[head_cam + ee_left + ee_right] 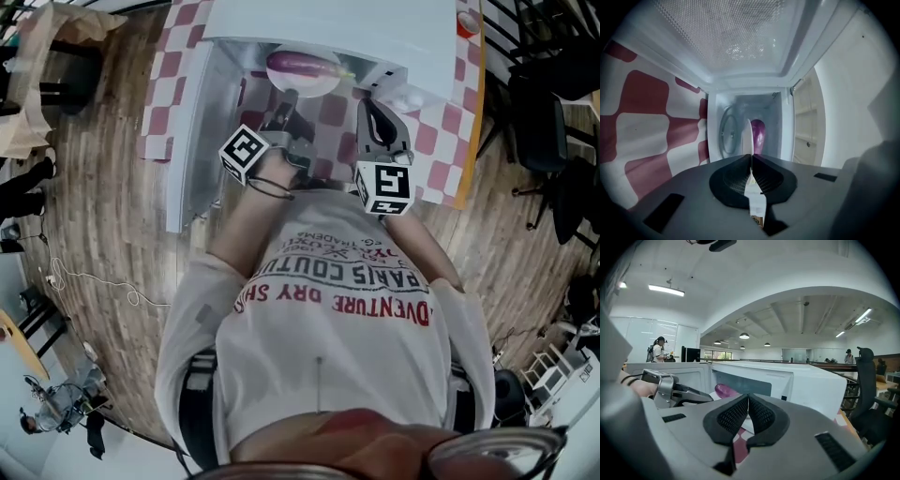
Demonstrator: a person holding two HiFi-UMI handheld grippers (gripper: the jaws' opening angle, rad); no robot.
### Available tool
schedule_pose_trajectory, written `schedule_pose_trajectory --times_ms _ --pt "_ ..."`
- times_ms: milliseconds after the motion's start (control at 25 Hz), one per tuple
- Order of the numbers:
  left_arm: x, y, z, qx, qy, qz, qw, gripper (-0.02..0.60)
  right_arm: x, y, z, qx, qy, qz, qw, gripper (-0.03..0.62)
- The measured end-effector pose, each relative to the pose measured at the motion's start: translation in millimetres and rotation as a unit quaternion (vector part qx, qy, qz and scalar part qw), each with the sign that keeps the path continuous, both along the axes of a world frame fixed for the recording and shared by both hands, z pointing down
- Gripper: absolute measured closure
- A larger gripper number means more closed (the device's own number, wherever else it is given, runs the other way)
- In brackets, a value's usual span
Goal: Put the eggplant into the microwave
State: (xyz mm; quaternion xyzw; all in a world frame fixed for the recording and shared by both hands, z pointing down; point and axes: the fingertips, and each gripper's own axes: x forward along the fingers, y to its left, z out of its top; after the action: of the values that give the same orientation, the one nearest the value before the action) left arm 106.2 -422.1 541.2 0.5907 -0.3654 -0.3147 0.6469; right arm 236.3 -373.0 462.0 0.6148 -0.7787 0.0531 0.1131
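The purple eggplant (300, 66) (758, 133) (724, 390) lies on a white plate (319, 87) (747, 136) at the mouth of the white microwave (356, 28) (811, 385). The microwave door (187, 131) (740, 42) stands swung open to the left. My left gripper (289, 98) (751, 157) (710, 399) is shut on the plate's near rim, and its own view shows the plate edge-on in line with the jaws. A glass turntable (729, 136) shows inside. My right gripper (373, 103) (748, 397) hovers shut and empty just right of the plate, in front of the microwave.
The microwave stands on a table with a red-and-white checked cloth (422, 141). A small red thing (467, 23) sits at the table's far right. Black office chairs (553, 122) (867, 380) stand to the right on the wooden floor. A person (658, 352) stands far off.
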Motion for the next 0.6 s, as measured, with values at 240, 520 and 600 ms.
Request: schedule_pose_trajectory --times_ms 240,520,600 --pt "-2 -33 25 -0.011 0.008 -0.015 0.9998 0.551 -9 -19 14 -0.013 0.019 -0.012 1.000 0.568" --pt "2 -60 45 -0.016 -0.011 -0.009 0.9998 0.551 -11 -38 28 -0.027 0.019 -0.009 0.999 0.568" --pt "3 -66 50 -0.020 -0.014 -0.010 0.9997 0.551 -13 -40 30 -0.031 0.017 -0.011 0.999 0.568"
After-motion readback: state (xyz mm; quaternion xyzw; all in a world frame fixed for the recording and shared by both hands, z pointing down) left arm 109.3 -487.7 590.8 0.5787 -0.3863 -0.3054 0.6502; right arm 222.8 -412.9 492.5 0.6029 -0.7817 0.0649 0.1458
